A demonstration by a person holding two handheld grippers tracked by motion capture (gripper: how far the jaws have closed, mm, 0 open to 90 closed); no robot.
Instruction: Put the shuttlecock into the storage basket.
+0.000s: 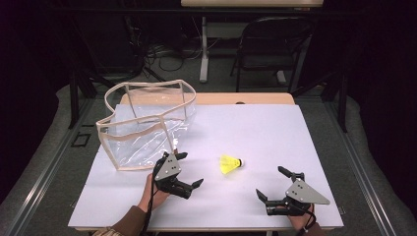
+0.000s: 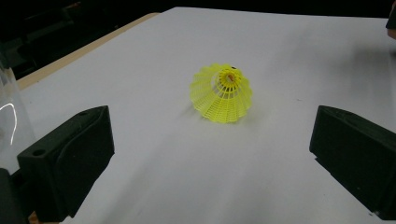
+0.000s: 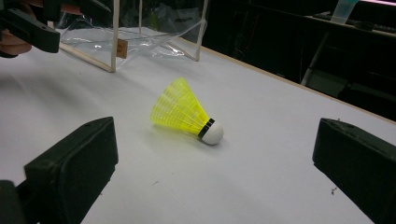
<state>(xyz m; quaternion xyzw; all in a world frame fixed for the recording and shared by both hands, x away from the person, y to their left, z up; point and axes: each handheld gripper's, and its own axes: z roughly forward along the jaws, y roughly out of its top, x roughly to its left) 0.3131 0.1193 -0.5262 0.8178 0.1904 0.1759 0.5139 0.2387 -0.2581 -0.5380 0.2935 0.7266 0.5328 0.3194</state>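
Shuttlecock waits between two wide claws

Shuttlecock (image 1: 230,164) lies on its side at lower centre of the desk (image 1: 275,132), cork pointing right. Left claw (image 1: 192,170) and right claw (image 1: 269,183) both gape wide, empty. It looks featherlight and springy; the mesh skirt would crush, so pinching the firm cork (image 3: 214,134) seems safer. Clear bag (image 1: 147,123) stands upper left.

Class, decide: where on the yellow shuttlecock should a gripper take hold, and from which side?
Probably across the yellow skirt, near the white cork. The shuttlecock lies on its side, so come from above, jaws straddling the cone. The left gripper, open, is nearer its wide end.
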